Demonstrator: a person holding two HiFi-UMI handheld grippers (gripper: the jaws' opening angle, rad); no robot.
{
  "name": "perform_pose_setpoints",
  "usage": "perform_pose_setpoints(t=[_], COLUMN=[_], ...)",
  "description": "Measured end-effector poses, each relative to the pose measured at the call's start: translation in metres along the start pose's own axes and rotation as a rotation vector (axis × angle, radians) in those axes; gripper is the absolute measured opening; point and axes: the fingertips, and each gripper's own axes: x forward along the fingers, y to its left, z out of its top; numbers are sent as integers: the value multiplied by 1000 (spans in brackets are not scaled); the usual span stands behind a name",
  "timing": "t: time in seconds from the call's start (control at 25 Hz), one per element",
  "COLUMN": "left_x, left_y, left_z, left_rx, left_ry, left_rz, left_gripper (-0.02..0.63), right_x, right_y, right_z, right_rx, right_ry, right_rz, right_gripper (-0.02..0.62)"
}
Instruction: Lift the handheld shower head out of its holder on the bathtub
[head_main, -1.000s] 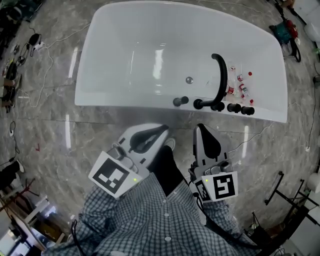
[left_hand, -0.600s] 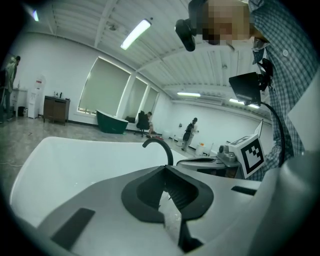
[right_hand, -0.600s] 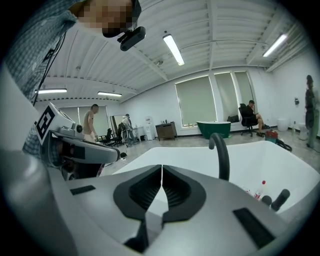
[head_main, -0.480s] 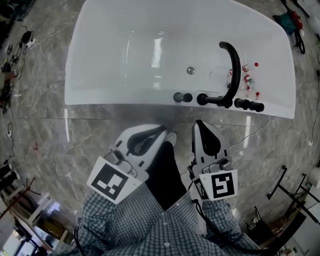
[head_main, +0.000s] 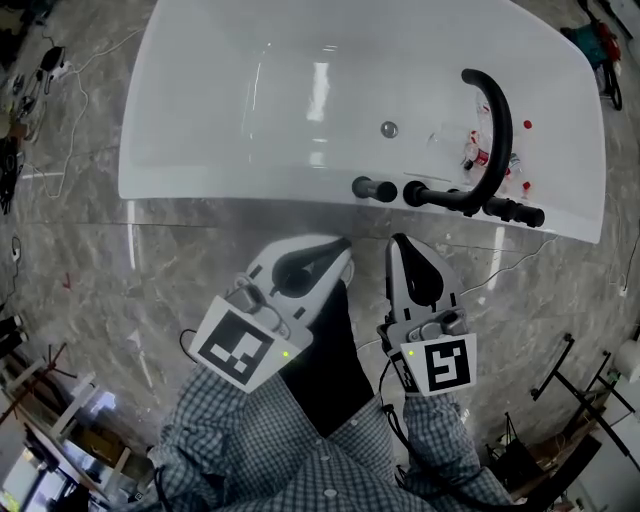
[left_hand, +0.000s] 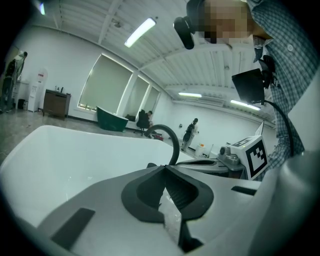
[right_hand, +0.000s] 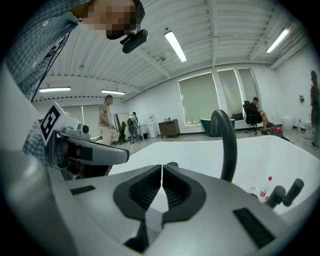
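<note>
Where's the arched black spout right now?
Head view: the arched black spout rises from the near rim of the bathtub, right of centre, between black knobs, just beyond the right gripper.

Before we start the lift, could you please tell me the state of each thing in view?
left gripper: shut, empty.
right gripper: shut, empty.
bathtub: no water visible.
black spout: upright on the rim, untouched.
small bottles: lying inside the bathtub.

Bathtub fills more of head view, black spout shifted right, left tool nearer rim.
</note>
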Motion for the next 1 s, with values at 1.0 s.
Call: perform_pose_setpoints(t=[1.0], left_x=[67], left_y=[42], left_z=[-115], left_rx=[85], left_ry=[158], left_rz=[-8], left_gripper=[11], right_x=[51], right_y=[-42], right_z=[-108], right_rx=[-27], right_ry=[98], right_rz=[12], right_gripper=[18])
